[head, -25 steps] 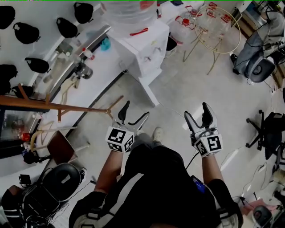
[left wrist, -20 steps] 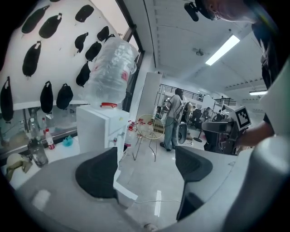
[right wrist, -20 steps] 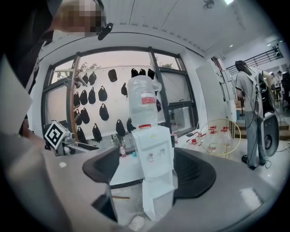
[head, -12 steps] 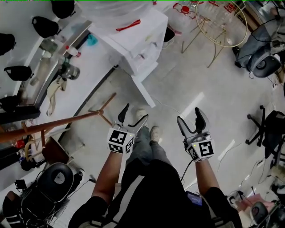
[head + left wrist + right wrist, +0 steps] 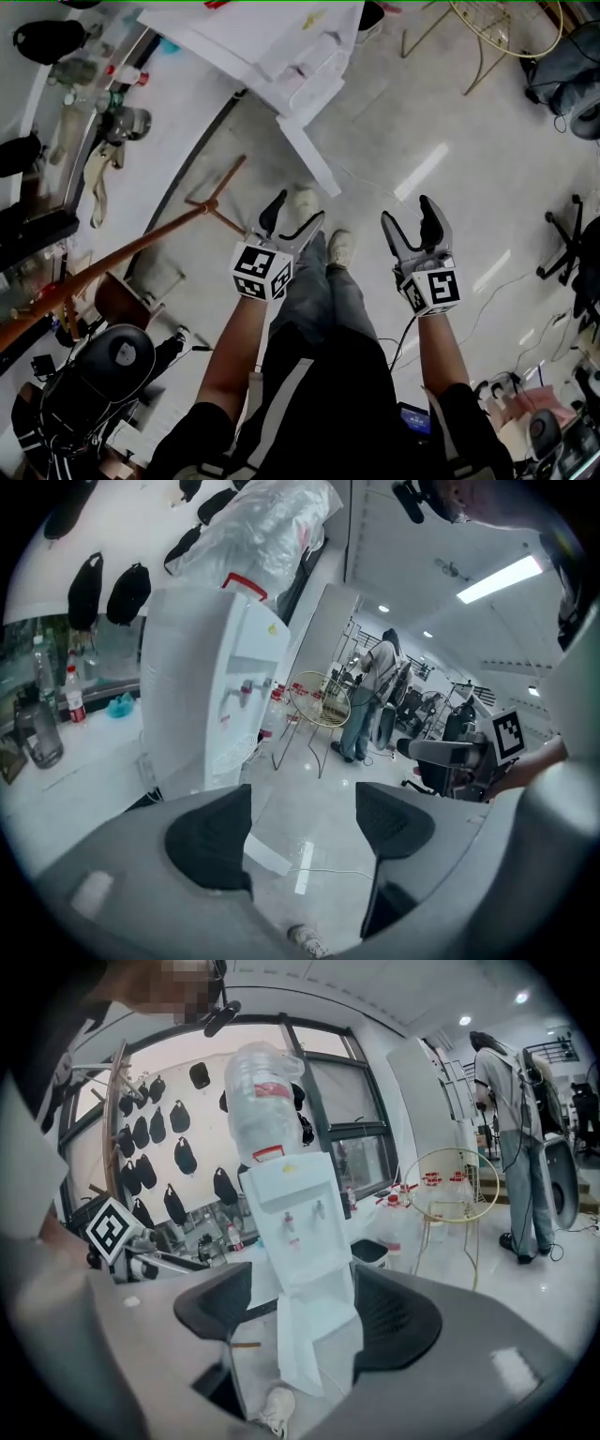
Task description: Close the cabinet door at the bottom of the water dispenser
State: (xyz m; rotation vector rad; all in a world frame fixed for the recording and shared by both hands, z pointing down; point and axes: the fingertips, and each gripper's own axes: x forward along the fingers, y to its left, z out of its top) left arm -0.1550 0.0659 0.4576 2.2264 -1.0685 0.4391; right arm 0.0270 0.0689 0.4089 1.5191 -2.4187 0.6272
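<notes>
The white water dispenser [image 5: 272, 47] stands at the top of the head view. Its bottom cabinet door [image 5: 307, 155] hangs open, swung out toward me. My left gripper [image 5: 295, 211] and right gripper [image 5: 410, 213] hover side by side above the floor, well short of the door. Both point at the dispenser, and their jaws are closing with nothing between them. Between the right gripper's [image 5: 305, 1312] jaws I see the dispenser [image 5: 295, 1204] and its open door [image 5: 300, 1344]. The left gripper [image 5: 302, 834] has the dispenser [image 5: 202, 696] to its left and the door's edge [image 5: 267, 857] low between its pads.
A slanting wooden coat-rack pole [image 5: 122, 253] crosses the left side, above a dark bag [image 5: 103, 366]. Bottles stand on a counter [image 5: 103, 122]. A gold wire table [image 5: 506, 19] and a black chair base [image 5: 572, 262] stand at the right. A person [image 5: 511, 1147] stands far off.
Both grippers have sunk toward the floor, and the head view has tipped down, so the dispenser has slid to the top edge. Both pairs of jaws have narrowed slightly.
</notes>
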